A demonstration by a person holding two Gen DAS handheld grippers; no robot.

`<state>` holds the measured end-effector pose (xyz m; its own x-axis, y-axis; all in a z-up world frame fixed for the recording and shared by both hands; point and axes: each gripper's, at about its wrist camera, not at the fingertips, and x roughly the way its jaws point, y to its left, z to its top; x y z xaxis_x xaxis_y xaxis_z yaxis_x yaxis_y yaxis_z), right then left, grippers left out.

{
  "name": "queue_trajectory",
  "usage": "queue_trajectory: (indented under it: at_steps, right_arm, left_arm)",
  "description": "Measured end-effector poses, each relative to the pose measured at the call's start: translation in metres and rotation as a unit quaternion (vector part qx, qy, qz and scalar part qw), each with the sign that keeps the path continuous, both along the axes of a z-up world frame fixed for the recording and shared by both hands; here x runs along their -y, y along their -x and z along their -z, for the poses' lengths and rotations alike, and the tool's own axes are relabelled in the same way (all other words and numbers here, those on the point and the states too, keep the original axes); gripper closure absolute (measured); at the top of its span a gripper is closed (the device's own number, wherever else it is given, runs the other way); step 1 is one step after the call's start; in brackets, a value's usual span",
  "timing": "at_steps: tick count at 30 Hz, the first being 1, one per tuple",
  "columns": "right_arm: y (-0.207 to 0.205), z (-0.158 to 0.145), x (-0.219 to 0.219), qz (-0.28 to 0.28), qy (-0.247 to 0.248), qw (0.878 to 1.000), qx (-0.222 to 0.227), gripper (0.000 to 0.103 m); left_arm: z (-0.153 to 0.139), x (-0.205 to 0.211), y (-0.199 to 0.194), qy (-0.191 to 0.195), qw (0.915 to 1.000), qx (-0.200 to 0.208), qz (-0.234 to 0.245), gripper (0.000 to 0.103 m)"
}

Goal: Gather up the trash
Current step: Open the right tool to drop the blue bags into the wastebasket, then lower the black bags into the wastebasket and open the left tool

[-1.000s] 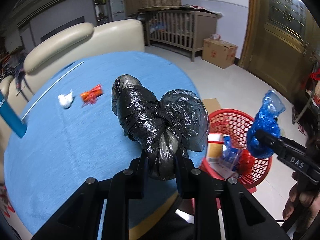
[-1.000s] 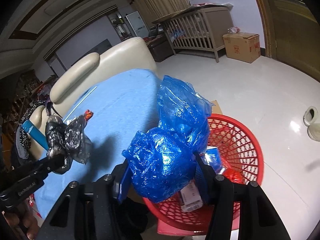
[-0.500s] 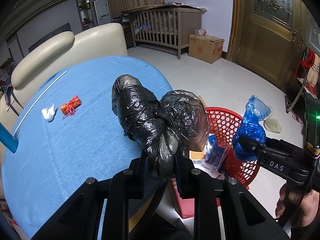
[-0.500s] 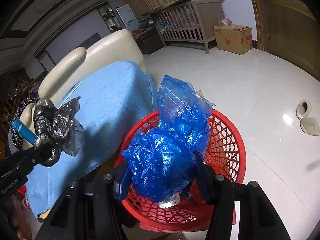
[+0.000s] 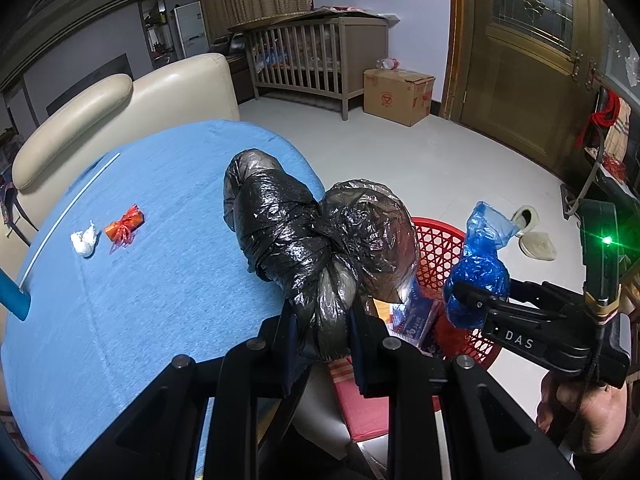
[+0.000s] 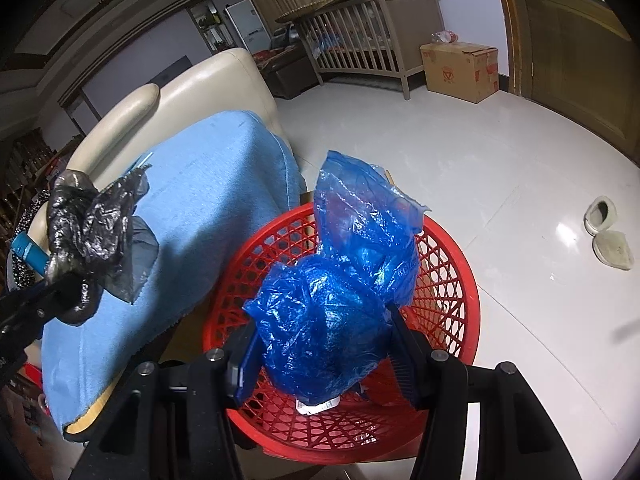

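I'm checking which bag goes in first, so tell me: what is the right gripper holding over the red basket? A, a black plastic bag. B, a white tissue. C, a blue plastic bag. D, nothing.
C: in the right wrist view the right gripper is clamped on a crumpled blue plastic bag above the red basket, while the black plastic bag sits in the left gripper.

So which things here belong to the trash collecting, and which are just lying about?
Part of the job:
- black bag in left claw
- blue bag in right claw
- red basket
- white wad and red wrapper on the blue table

Just lying about:
- cardboard box
- crib
- slippers
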<state>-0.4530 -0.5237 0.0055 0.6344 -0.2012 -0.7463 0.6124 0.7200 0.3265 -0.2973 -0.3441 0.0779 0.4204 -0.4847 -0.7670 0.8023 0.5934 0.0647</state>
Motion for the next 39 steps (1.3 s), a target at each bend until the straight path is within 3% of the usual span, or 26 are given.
queue_trajectory:
  at_steps: [17,20,23,30,39]
  right_arm:
    - [-0.012,0.006,0.002,0.004,0.005,1.000,-0.025,0.045]
    - [-0.016,0.009,0.000,-0.001,0.001,0.999,-0.039,0.042]
    - [-0.019,0.010,-0.002,-0.001,0.006,0.999,-0.053,0.031]
    - [-0.001,0.000,-0.004,0.022,0.004,0.999,-0.028,0.030]
    - [0.031,-0.026,0.011,0.077,0.014,0.996,0.042,0.030]
  left_arm:
    - [0.004,0.005,-0.001,-0.002,0.9997,-0.001,0.022,0.079]
    - [0.002,0.007,0.000,-0.003,0.9996,-0.001,0.026,0.079]
    - [0.002,0.006,0.000,-0.004,0.9995,0.000,0.032,0.079]
    - [0.004,0.005,0.000,-0.007,0.9991,-0.001,0.041,0.079]
    - [0.003,0.006,-0.002,-0.017,0.9979,0.001,0.062,0.079]
